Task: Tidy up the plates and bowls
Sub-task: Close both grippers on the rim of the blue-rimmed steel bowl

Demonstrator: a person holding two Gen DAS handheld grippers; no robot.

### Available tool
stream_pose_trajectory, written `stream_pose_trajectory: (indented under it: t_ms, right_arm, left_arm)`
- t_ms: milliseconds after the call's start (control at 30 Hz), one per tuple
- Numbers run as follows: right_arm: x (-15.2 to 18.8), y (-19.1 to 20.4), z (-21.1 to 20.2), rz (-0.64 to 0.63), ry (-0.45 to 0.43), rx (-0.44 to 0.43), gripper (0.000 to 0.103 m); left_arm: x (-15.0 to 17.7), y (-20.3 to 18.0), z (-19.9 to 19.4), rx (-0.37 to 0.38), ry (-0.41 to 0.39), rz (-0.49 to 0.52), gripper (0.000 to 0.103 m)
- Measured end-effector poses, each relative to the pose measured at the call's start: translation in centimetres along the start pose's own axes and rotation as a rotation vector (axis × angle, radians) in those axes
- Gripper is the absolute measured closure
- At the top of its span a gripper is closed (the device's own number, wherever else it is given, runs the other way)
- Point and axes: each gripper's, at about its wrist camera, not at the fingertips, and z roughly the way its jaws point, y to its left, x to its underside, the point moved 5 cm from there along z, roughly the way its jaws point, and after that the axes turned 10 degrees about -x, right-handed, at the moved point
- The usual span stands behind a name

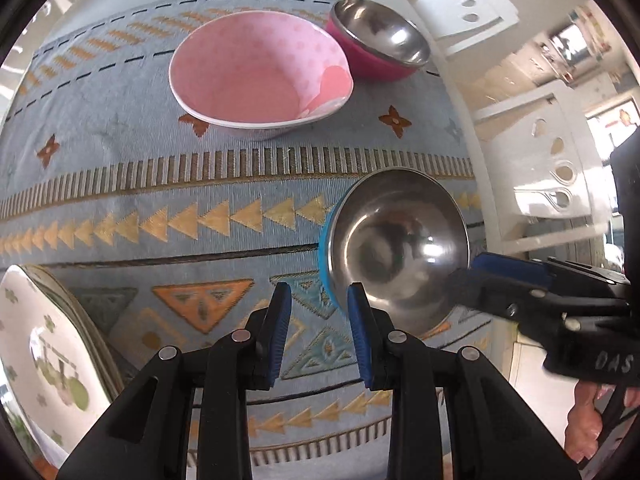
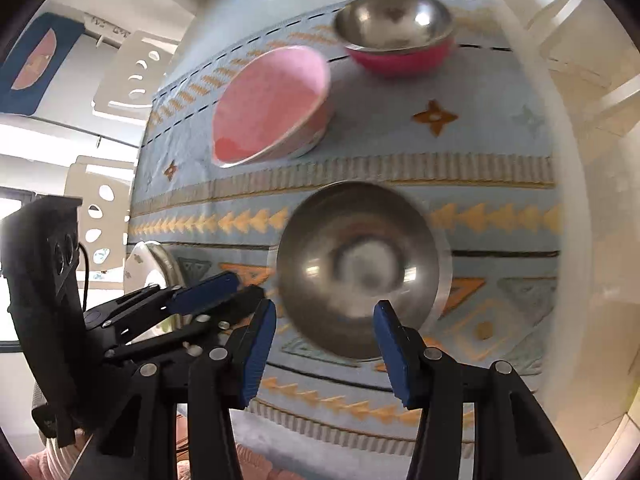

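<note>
Nearest us, the right gripper (image 2: 325, 344) stands with jaws spread, unladen, the blue-sided steel bowl (image 2: 360, 268) dead ahead, its rim just beyond the tips, while our left gripper (image 1: 318, 336), likewise released, sits beside that bowl.

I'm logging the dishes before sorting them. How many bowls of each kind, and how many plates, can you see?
Steel bowls with a coloured outside: 2, the blue-sided one and the magenta-sided one
Pink polka-dot bowl: 1
White flower-print plate: 1 on top; rims behind it suggest more, count unclear
Total: 4 clearly seen
</note>
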Motion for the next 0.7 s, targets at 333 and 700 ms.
stream_pose_trajectory:
  t_ms: [333,700]
  right_arm:
    - [-1.9,-6.9,2.0,0.026,0.085,0.079,0.054]
    - [-2.6,-8.4,5.2,0.050,0.160,0.040,0.071]
  left_arm:
    - [-0.7,-1.2,3.5,-0.061,0.063,-0.023,0.077]
    - [-1.5,-2.1,6.2,-0.032,0.082,-0.036,0.091]
